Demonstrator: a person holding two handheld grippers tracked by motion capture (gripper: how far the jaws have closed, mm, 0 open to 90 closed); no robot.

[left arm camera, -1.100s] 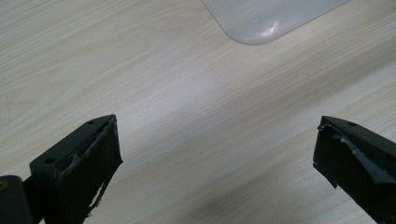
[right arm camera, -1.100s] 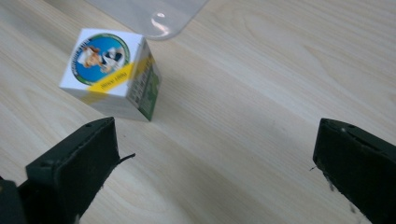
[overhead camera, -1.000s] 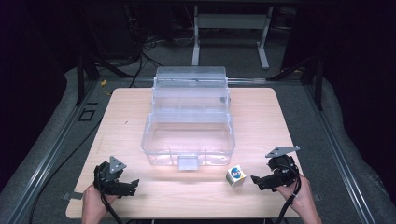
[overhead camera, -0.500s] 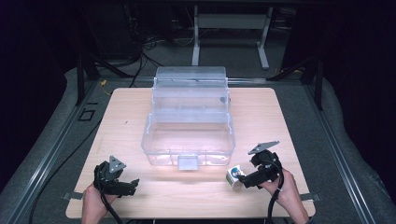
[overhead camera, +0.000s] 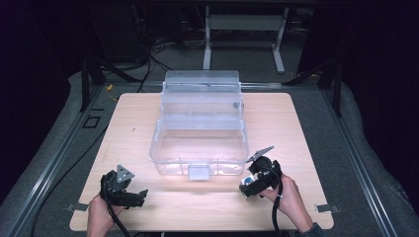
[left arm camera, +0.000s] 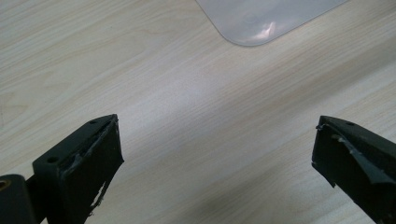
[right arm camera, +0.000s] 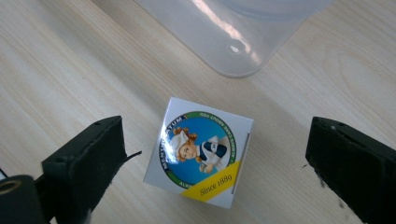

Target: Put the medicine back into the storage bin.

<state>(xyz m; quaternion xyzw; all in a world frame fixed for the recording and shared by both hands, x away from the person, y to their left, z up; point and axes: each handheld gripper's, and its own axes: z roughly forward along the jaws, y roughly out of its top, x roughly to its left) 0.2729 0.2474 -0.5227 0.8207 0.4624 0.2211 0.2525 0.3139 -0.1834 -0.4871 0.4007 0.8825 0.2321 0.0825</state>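
Observation:
A small white box (right arm camera: 201, 151) with a round blue label lies on the wooden table, just in front of a corner of the clear plastic case (right arm camera: 224, 37). My right gripper (right arm camera: 215, 140) hangs over it with a jaw on each side; the jaws have just been closing a little, and neither pad touches the box. In the high view the white box (overhead camera: 245, 187) peeks out under the right gripper (overhead camera: 248, 189), by the case's front right corner. The left gripper (overhead camera: 140, 196) rests at the front left, open, with bare wood between its jaws (left arm camera: 215, 135).
The clear case (overhead camera: 197, 170) stands in the middle of the table (overhead camera: 296, 128) with its lid raised at the back; a corner of the case (left arm camera: 261, 18) appears in the left gripper view. Dark floor, metal rails and cables surround the table.
The right hand has slid left across the front of the table, from beside the white box to over it. The left hand has stayed where it was.

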